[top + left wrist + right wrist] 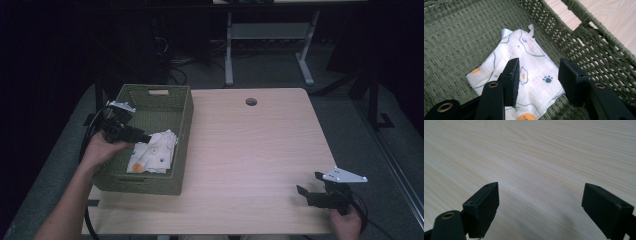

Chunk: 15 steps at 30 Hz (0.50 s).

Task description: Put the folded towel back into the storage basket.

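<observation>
Folded cloth [152, 151], white with small orange and dark prints, lying flat on the bottom of the green woven basket [181, 107], close to the basket wall on the bench side. In the left gripper view the same cloth [529, 65] seen from above, with a blue paw print and orange spots, one corner pointing to the woven wall [584, 37].

Left gripper [131, 134] held over the basket, just above the cloth. Fingers [512, 77] spread, nothing pinched between them; cloth below the gap, no pad pressing on it as far as visible. Cannot tell whether a fingertip touches the fabric.

Right gripper [311, 189] near the front right corner of the light wooden bench [250, 145], well apart from the basket. Fingers [485, 207] spread wide, nothing between them, bare wood grain [536, 157] ahead.

Basket standing at the left side of the bench, partly over its left edge.
</observation>
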Motion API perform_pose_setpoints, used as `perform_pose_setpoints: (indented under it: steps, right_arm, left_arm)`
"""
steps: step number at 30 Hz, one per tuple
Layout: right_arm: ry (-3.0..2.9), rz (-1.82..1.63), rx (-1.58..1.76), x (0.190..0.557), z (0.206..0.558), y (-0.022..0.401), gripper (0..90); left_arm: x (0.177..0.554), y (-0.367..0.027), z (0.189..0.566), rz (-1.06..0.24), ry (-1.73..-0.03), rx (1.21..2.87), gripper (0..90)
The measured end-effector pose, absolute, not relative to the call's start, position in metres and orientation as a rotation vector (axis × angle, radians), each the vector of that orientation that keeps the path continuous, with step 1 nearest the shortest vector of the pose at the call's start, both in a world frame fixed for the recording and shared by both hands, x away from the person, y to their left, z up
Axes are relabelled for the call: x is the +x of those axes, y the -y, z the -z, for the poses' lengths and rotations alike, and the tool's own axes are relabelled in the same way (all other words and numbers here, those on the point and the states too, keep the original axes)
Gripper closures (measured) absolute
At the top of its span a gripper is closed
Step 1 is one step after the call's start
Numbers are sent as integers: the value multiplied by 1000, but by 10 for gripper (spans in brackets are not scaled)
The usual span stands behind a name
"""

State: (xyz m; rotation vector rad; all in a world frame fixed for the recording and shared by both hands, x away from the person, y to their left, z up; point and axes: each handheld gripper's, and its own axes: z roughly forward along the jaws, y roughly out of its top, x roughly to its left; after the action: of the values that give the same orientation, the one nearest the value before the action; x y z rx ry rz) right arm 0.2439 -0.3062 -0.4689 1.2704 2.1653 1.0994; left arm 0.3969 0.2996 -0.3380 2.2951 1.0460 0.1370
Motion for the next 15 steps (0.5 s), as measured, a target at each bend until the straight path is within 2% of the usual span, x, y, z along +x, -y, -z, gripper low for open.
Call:
perform_pose_setpoints:
  steps: [15]
  right_arm:
    - [-2194,-1116,1246,249,469,308,141]
  left_arm:
    - [381,-287,332,-145,-1058,2234,494]
